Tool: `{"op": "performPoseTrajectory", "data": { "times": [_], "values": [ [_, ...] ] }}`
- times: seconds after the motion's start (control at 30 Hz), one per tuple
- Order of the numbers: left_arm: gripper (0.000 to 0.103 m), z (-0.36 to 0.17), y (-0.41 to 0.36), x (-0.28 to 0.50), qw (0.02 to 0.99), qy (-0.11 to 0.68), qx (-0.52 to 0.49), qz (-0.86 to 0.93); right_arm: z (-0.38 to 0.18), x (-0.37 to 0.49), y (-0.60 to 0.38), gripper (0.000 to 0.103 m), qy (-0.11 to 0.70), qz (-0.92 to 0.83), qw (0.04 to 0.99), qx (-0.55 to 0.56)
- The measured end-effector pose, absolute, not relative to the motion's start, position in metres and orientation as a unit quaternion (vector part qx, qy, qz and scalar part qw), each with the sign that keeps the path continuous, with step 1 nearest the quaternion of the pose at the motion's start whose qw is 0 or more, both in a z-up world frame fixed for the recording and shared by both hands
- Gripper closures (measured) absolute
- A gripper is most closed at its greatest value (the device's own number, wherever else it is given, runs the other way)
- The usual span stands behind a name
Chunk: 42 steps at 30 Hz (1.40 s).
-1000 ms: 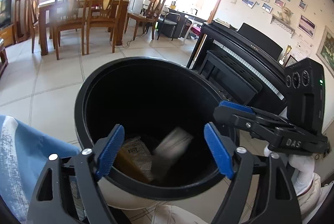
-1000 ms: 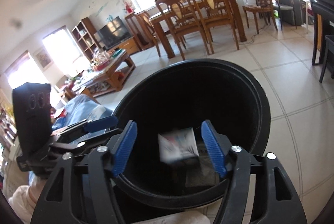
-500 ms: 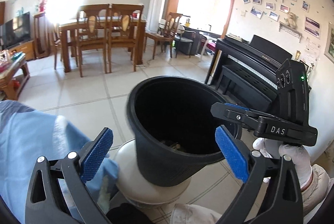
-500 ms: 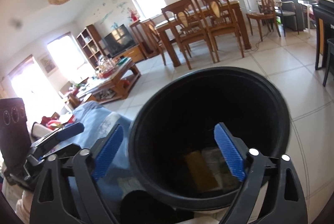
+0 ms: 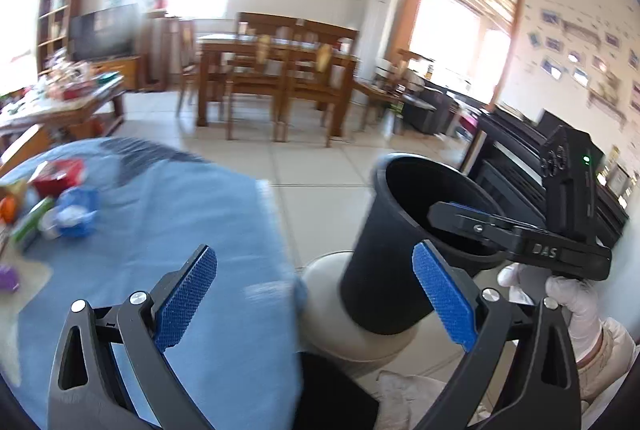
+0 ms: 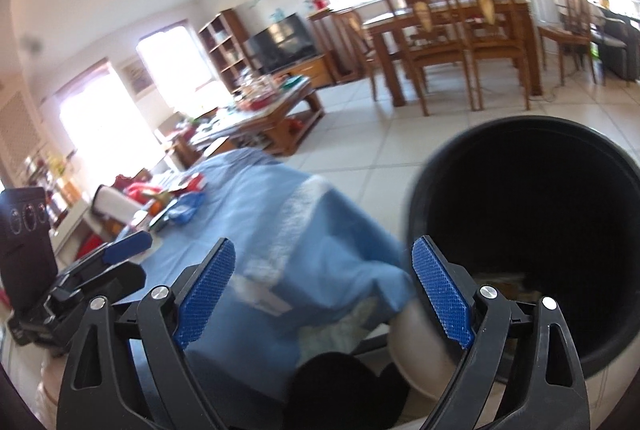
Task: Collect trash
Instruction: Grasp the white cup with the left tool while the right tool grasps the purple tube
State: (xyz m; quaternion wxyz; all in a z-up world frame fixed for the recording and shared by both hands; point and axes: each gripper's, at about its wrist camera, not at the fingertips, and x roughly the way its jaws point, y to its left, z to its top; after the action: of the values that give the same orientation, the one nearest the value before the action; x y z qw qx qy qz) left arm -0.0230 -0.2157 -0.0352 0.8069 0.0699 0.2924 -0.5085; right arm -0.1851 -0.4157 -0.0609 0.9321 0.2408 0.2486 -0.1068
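The black bin (image 5: 404,250) stands upright on a pale round base (image 5: 332,306), mouth up and long axis vertical, at about three o'clock in the left view and just beside the blue-covered table (image 5: 168,230). A second ago both grippers hung right over its mouth with packets dropping in; now they've swung away toward the table. The left gripper (image 5: 316,306) gapes wide, nothing between its blue pads. The right gripper (image 6: 320,294) also stands wide and empty, its jaws having opened further in the last second. Scraps (image 6: 500,280) lie inside the bin. More litter (image 5: 60,205) sits on the cloth at nine o'clock.
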Motion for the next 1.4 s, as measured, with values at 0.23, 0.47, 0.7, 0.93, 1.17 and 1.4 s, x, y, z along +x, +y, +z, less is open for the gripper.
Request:
{"op": "performPoseTrajectory", "data": {
  "times": [0.23,0.47,0.7,0.93,1.17,1.4],
  "values": [
    [0.005,-0.038,-0.144,0.021,0.847,0.307,0.017,-0.434,-0.052,-0.130,-0.363,0.014,0.266,-0.046,0.941,0.204],
    [0.005,-0.044,-0.062,0.063,0.887,0.313,-0.038,-0.337,-0.048,-0.076,-0.306,0.014,0.287,0.022,0.942,0.171],
    [0.005,-0.056,0.015,0.113,0.906,0.343,-0.081,-0.233,-0.046,-0.030,-0.253,0.014,0.312,0.087,0.938,0.124],
    [0.006,-0.073,0.040,0.154,0.891,0.407,-0.064,-0.188,-0.035,0.027,-0.195,0.014,0.341,0.156,0.926,0.027],
    [0.008,-0.084,0.041,0.173,0.883,0.434,-0.022,-0.175,-0.035,0.093,-0.155,0.020,0.372,0.215,0.902,-0.033],
    [0.029,-0.097,0.045,0.186,0.876,0.452,-0.002,-0.168,-0.054,0.148,-0.125,0.034,0.412,0.255,0.872,-0.067]
  ]
}}
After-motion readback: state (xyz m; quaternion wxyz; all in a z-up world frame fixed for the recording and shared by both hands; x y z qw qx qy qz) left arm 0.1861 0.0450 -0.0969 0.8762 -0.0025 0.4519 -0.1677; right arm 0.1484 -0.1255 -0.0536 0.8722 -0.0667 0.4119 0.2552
